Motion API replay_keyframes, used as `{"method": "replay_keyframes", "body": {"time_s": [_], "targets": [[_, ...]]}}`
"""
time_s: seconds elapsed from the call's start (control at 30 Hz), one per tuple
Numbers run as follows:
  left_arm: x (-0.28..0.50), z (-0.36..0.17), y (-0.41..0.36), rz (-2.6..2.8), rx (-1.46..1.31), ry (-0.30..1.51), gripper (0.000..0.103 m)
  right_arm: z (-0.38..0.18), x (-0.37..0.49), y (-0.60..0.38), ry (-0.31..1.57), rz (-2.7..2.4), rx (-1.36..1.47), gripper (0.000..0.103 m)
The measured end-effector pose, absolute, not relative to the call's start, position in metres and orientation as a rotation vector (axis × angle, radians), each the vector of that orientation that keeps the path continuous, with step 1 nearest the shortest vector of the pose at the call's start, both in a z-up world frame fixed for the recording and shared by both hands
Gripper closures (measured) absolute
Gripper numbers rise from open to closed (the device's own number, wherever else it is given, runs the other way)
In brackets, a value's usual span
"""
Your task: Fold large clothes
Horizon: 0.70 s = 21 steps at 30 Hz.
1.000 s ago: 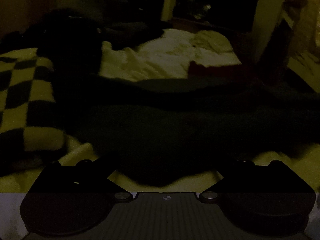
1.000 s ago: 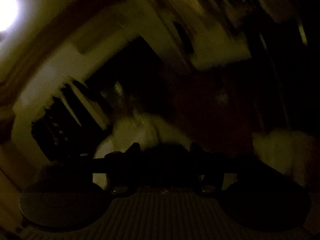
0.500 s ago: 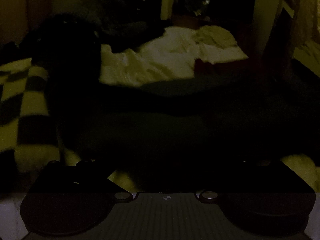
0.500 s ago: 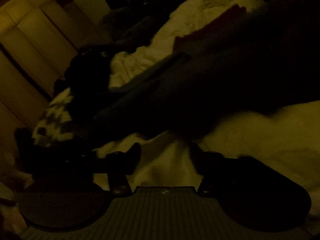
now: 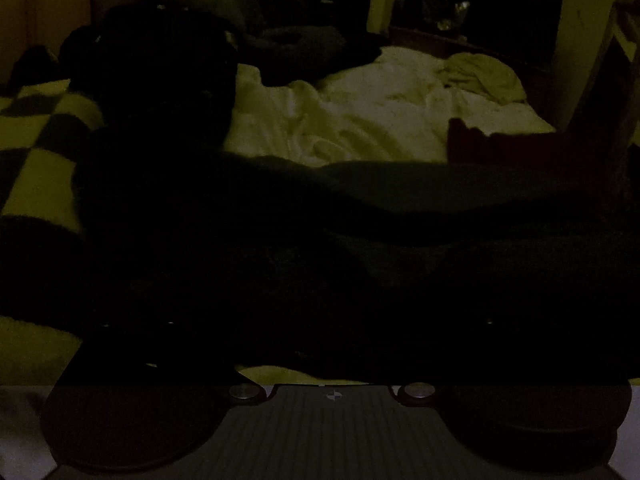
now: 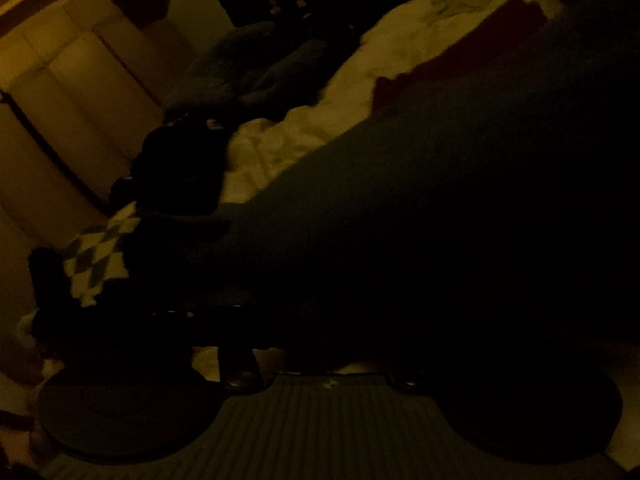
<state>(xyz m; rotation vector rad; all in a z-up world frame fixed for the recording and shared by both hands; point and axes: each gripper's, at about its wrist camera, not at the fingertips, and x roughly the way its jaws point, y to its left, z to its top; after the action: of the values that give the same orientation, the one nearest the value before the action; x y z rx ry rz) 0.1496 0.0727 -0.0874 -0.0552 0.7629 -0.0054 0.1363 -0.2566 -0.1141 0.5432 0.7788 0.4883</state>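
The scene is very dark. A large dark garment (image 5: 360,248) lies across the bed in the left wrist view, right in front of my left gripper (image 5: 332,344), whose fingers are lost against the dark cloth. In the right wrist view the same dark garment (image 6: 420,220) fills the middle and right. My right gripper (image 6: 320,336) is low over its near edge. Its fingers do not show clearly either.
A rumpled white sheet (image 5: 360,120) covers the bed behind the garment. A checkered blanket (image 5: 36,152) lies at the left, also in the right wrist view (image 6: 100,260). A black heap of clothes (image 5: 160,80) sits behind it. Wardrobe panels (image 6: 80,92) stand at the left.
My right gripper has swung down from facing the room and ceiling to facing the bed, close over the dark garment. My left gripper has moved closer to the garment.
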Motion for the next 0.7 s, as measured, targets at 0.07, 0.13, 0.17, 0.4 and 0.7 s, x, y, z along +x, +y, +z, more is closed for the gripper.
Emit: {"method": "replay_keyframes", "body": {"time_s": [0.07,0.13,0.17,0.4,0.7], "targets": [[0.148,-0.084,0.076,-0.011,-0.081,0.765,0.000,-0.110,0.131,-0.263,0.745,0.504,0.568,0.081],[0.142,-0.080,0.078,-0.028,-0.109,0.767,0.000,-0.104,0.126,-0.269,0.726,0.508,0.594,0.089],[0.137,-0.077,0.080,-0.038,-0.122,0.766,0.000,-0.101,0.124,-0.269,0.717,0.514,0.600,0.089],[0.092,-0.046,0.087,-0.031,-0.149,0.721,0.000,-0.016,0.060,-0.279,0.413,0.625,0.555,0.091],[0.016,0.029,0.103,-0.098,-0.189,0.486,0.000,0.066,-0.036,-0.400,0.198,0.733,0.909,0.091]]}}
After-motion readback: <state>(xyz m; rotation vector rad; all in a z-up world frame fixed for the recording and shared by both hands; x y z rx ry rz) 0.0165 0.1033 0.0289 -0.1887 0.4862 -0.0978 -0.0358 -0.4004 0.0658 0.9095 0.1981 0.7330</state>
